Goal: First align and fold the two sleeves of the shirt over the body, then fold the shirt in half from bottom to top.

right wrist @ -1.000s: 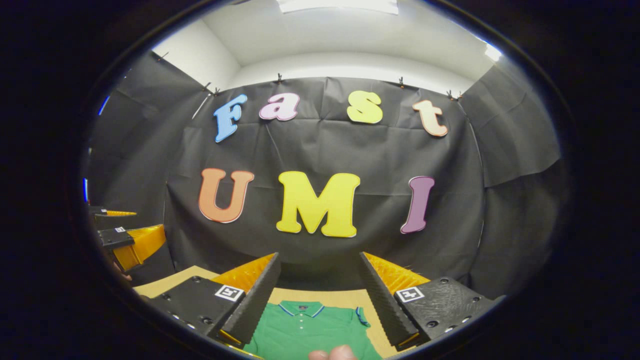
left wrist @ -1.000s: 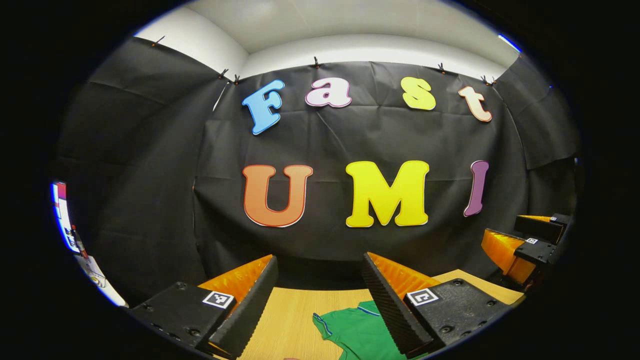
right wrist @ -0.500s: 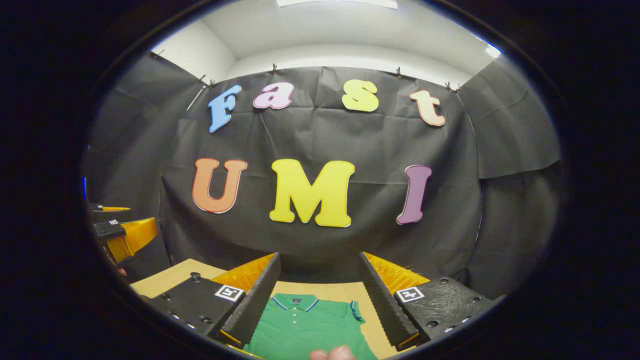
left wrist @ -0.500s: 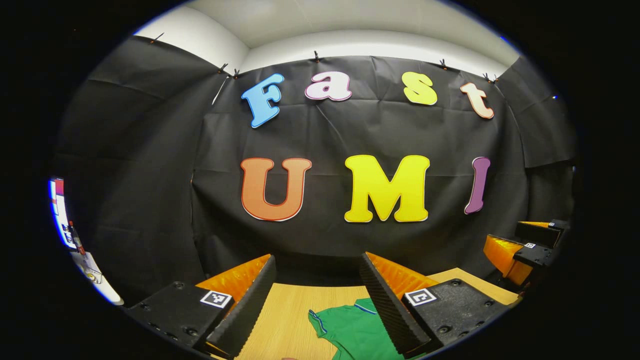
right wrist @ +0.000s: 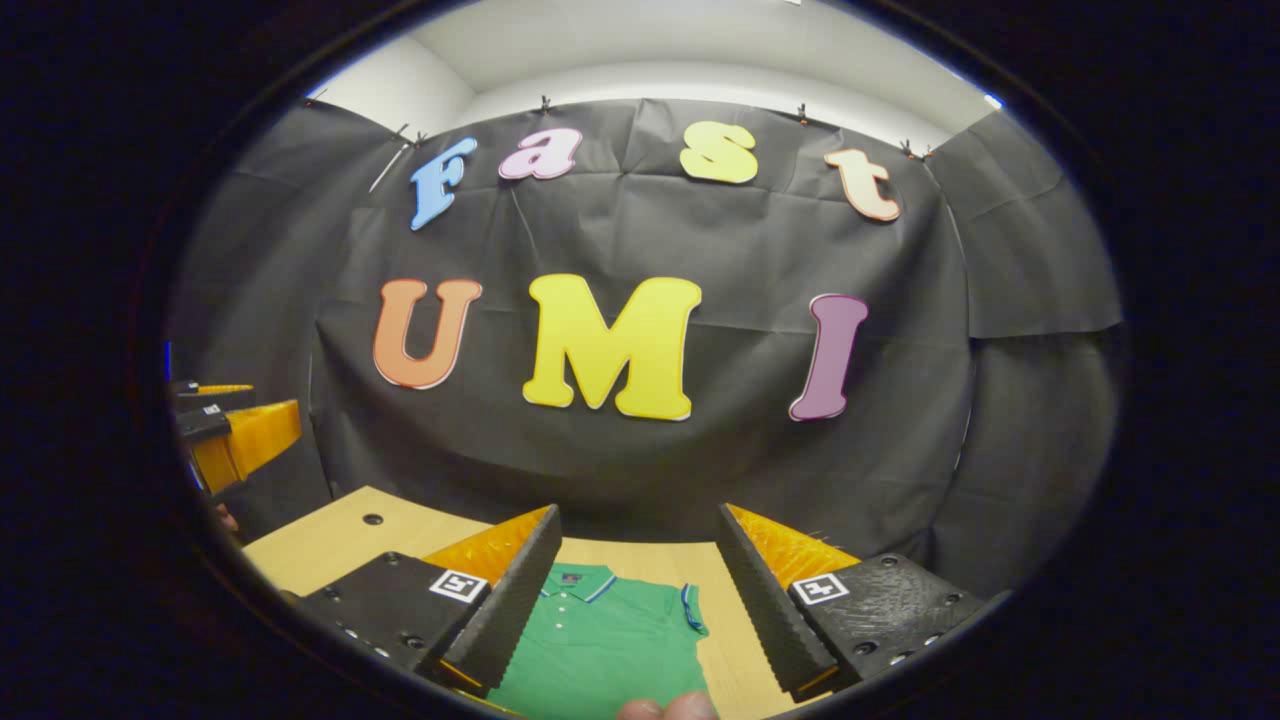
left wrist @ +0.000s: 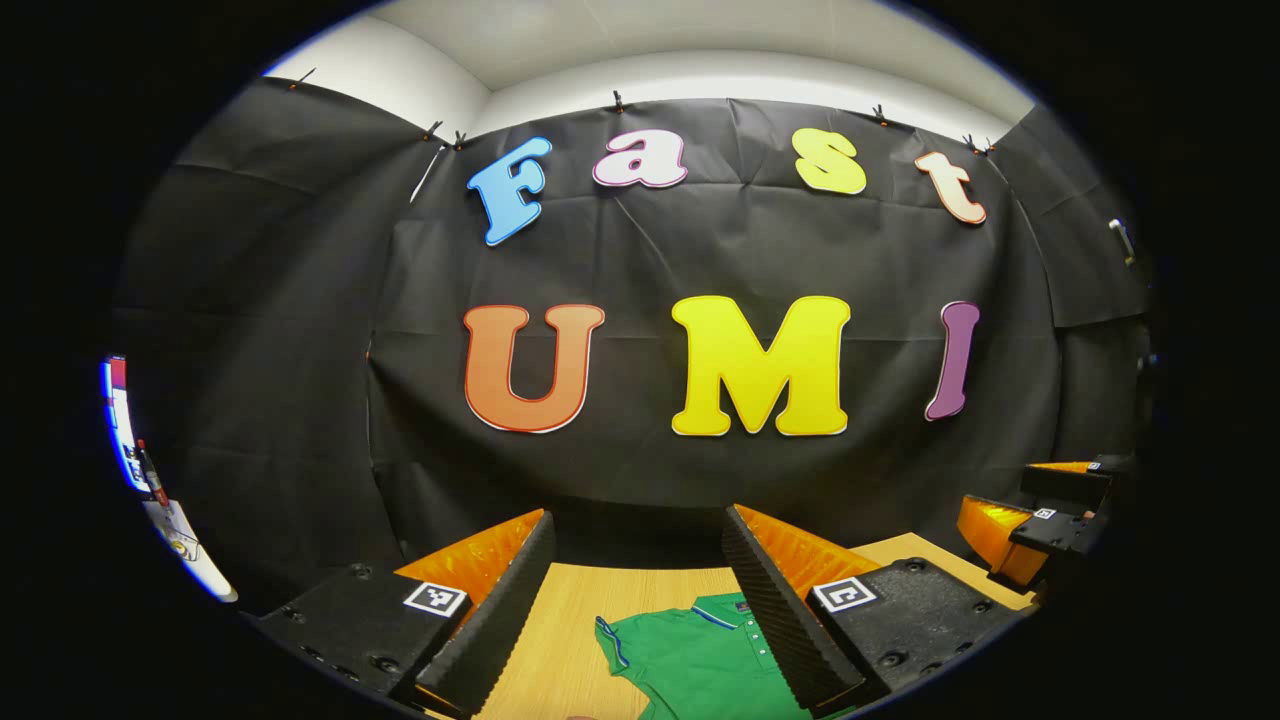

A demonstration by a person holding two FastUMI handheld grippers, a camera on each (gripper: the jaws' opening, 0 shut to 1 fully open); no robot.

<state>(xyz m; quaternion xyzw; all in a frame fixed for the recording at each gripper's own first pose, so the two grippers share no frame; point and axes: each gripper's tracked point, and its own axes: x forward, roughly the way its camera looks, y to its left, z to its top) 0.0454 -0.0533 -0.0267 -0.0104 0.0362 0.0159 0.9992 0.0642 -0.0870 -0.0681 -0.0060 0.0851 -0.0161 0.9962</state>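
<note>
Fingers of the left gripper [left wrist: 635,560] and right gripper [right wrist: 637,555] spread apart, holding nothing, above the green shirt [right wrist: 600,640] lying flat on the wooden table [right wrist: 340,535].

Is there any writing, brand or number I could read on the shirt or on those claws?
On the shirt: a small neck tag, too small to read.
On the left claw: black-and-white square markers, patterns, no words.
On the right claw: like markers, no words.
No text here is readable.

Wooden table [right wrist: 330,535], black cloth wall [left wrist: 700,250], possibly white ceiling [right wrist: 700,40]
</note>
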